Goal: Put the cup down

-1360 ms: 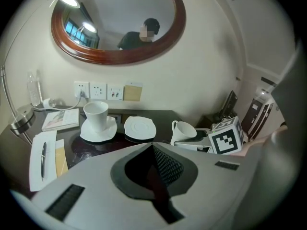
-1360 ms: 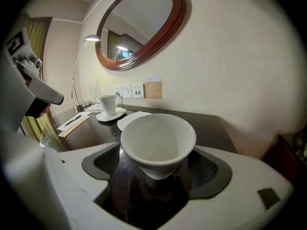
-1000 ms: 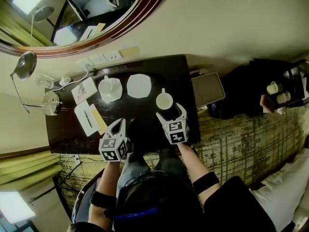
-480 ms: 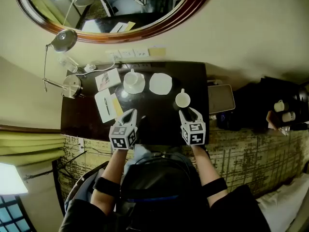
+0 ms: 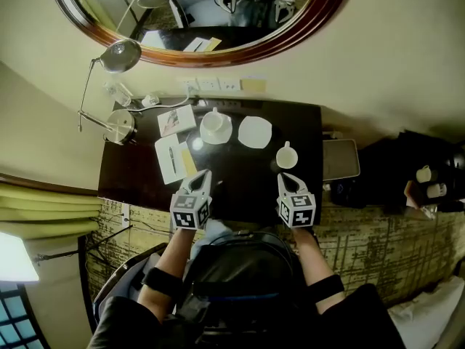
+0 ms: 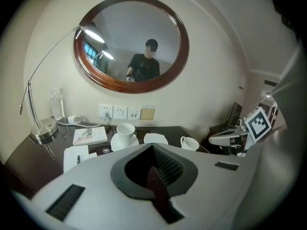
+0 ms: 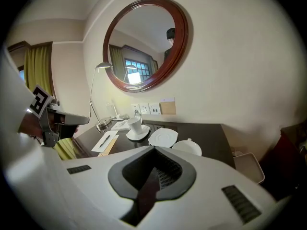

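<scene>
Right hand-held gripper (image 5: 285,179), just-closed, behind cup (image 5: 286,155)

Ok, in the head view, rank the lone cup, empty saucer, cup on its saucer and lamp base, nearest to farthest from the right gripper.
From the right gripper, its fingers just closed on nothing:
1. Lone cup, just ahead.
2. Empty saucer, mid-desk.
3. Cup on its saucer, further left.
4. Lamp base, far left.

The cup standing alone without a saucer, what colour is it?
White; the cup shows best in the head view.
</scene>
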Demonstrator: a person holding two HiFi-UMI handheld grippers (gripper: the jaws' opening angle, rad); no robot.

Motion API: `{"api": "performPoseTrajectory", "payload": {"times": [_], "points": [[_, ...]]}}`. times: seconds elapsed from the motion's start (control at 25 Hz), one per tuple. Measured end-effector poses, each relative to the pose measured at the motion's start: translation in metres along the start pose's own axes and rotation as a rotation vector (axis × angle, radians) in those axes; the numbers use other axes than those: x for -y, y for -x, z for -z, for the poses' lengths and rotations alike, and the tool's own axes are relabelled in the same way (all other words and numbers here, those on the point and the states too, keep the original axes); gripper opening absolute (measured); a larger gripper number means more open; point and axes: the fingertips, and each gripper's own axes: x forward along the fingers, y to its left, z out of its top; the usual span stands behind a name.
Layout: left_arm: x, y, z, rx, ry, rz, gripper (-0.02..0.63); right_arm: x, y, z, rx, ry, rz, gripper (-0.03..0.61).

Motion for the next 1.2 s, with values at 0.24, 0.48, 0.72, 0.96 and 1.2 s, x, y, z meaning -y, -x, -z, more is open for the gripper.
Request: {"api": "performPoseTrajectory", "payload": {"times": [0.24, 0.48, 0.72, 0.96, 1.2], "points": [[-0.001, 0.0, 0.003, -0.013, 0.014, -0.003, 0.0, -0.007, -0.001, 0.0, -0.011, 0.009, -0.036, 0.0], [-0.008, -0.005, 0.007, -0.009, 0.047, -0.021, 0.0, -0.013, -0.002, -0.004, -0.013, 0.024, -0.045, 0.0], [-0.012, -0.014, 0.006, -0.018, 0.072, -0.005, 0.0, -0.018, -0.005, -0.001, -0.033, 0.016, -0.056, 0.0], [-0.02, -0.028, 0.004, -0.042, 0.077, 0.018, 0.0, -0.035, -0.012, -0.011, -0.034, 0.012, -0.077, 0.0], [-0.041, -0.055, -0.004, -0.051, 0.077, 0.036, 0.048, -0.047, -0.033, 0.006, -0.075, 0.009, -0.083, 0.0]]}}
